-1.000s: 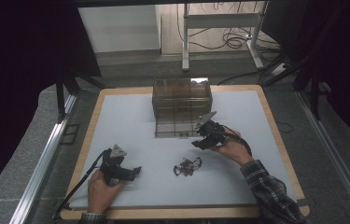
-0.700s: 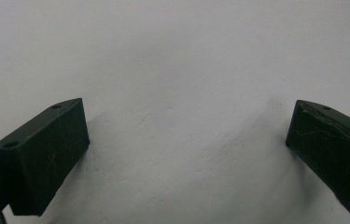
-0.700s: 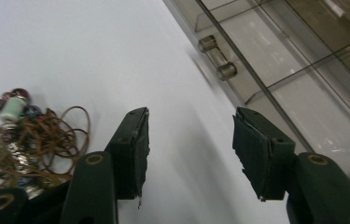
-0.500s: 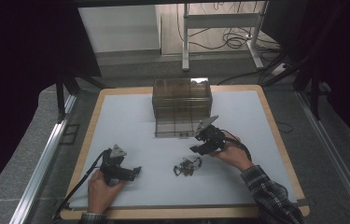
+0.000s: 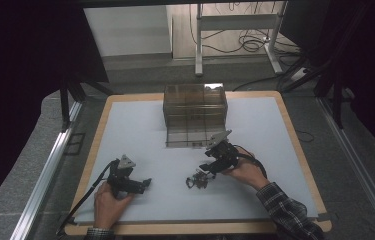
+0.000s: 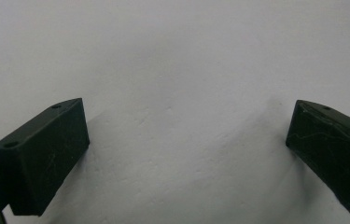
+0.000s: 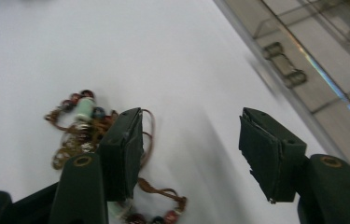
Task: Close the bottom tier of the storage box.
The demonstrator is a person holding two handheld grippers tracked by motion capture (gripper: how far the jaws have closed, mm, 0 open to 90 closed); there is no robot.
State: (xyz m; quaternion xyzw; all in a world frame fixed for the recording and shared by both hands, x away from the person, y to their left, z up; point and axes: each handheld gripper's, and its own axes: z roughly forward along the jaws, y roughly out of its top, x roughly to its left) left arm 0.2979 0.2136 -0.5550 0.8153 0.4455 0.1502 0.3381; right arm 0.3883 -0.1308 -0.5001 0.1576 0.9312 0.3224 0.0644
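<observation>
Since a second ago the right gripper [image 5: 210, 170] has slid away from the box and down toward the beaded bracelet [image 5: 196, 180], and its jaws have just been opening, with nothing pinched between them. Up close in the right gripper view the bracelet [image 7: 81, 128] is a loose tangle of brown cord with small round dark red beads, a pale green tube-shaped bead and some little metal rings, lying flat on the mat. One black blocky jaw sits right over the edge of the tangle, the other is out over bare mat, so the gap is medium wide and mostly empty. It's too close to call whether that jaw actually touches the cord. The left gripper [image 5: 145, 183] hasn't budged near the front left corner, well apart from the bracelet, jaws spread wide over the matte, slightly dimpled white mat [image 5: 135, 135] and holding nothing. Behind it all stands one see-through smoky plastic box [image 5: 195, 120] with thin dividers, boxy with hard edges, near the back middle of the mat. Count: two grippers, one bracelet, one box, one wood-rimmed table [image 5: 295, 135].
</observation>
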